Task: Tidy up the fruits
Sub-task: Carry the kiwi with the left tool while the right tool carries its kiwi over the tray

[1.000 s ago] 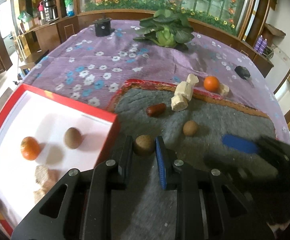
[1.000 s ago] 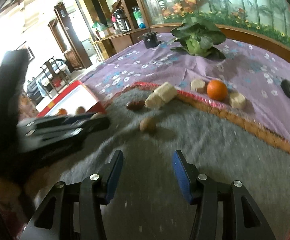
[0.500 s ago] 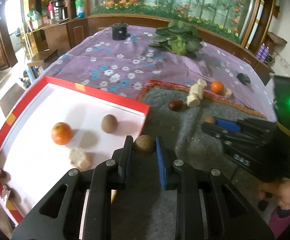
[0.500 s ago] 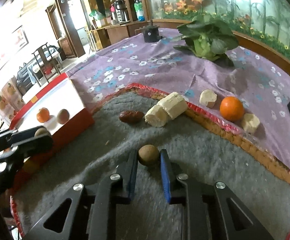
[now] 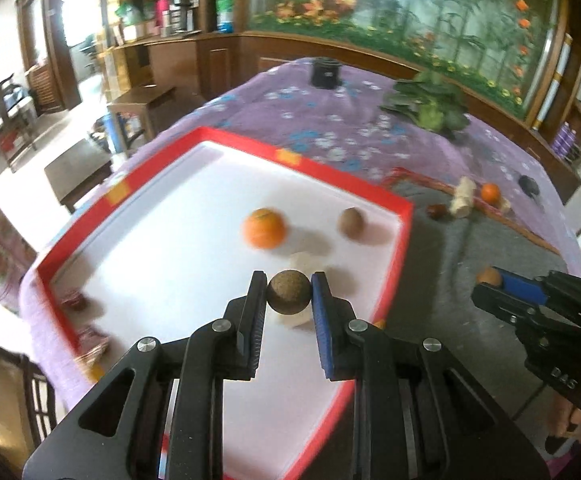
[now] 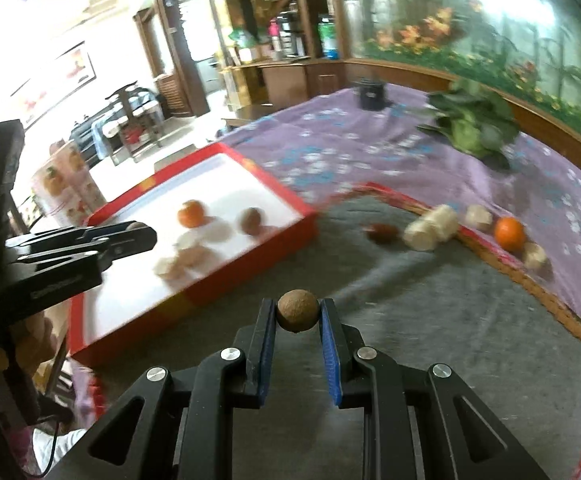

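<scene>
My left gripper (image 5: 289, 280) is shut on a brown round fruit (image 5: 289, 298) and hangs over the white floor of the red-rimmed box (image 5: 194, 136). In the box lie an orange (image 5: 263, 228), another brown fruit (image 5: 351, 222) and a pale piece partly hidden behind my held fruit. My right gripper (image 6: 297, 305) is shut on a second brown round fruit (image 6: 297, 311), above the grey mat (image 6: 430, 300), right of the box (image 6: 250, 258). On the mat's far edge stay a dark red fruit (image 6: 382, 233), pale banana pieces (image 6: 430, 230) and an orange (image 6: 509, 233).
A purple flowered cloth (image 5: 330, 136) covers the table. A leafy green plant (image 5: 430, 104) and a black pot (image 5: 324, 72) stand at the back. A small black object (image 5: 528, 185) lies at the far right. Chairs and cabinets stand beyond the table's left edge.
The left gripper carried its brown fruit from the mat to over the box. The right gripper closed on the other brown fruit and lifted it, swinging left toward the box.
</scene>
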`<state>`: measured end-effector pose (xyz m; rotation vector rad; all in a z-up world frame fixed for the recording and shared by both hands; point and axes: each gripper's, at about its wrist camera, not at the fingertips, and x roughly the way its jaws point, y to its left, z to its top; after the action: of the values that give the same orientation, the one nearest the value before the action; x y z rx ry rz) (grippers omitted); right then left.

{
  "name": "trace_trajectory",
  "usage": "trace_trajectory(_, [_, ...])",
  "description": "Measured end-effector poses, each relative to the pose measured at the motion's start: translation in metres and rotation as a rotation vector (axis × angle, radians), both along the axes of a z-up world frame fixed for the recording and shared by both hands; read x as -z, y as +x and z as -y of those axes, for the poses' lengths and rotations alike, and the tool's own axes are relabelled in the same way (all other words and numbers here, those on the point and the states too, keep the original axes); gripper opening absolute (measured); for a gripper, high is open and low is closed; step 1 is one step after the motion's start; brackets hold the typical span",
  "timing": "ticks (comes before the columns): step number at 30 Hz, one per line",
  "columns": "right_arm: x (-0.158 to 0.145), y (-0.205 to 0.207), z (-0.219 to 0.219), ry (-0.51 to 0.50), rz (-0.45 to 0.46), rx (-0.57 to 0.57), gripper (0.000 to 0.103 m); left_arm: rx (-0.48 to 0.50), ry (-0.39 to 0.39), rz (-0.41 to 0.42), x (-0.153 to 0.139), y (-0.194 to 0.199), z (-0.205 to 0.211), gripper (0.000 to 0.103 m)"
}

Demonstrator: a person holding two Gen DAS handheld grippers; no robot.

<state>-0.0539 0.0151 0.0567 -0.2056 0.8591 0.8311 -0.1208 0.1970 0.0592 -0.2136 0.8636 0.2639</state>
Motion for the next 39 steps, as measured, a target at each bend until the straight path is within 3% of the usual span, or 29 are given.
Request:
trace_trajectory(13, [0.000, -0.037, -0.070, -0.034, 0.005, -0.161, 0.021, -0.077, 0.004, -0.027, 0.014, -0.025, -0.030, 0.022])
trace_trajectory(39, [0.022, -0.041, -0.116, -0.067, -0.047, -0.244, 0.021, -0.081, -0.008, -0.050, 0.030, 0.003, -0.043, 0.022])
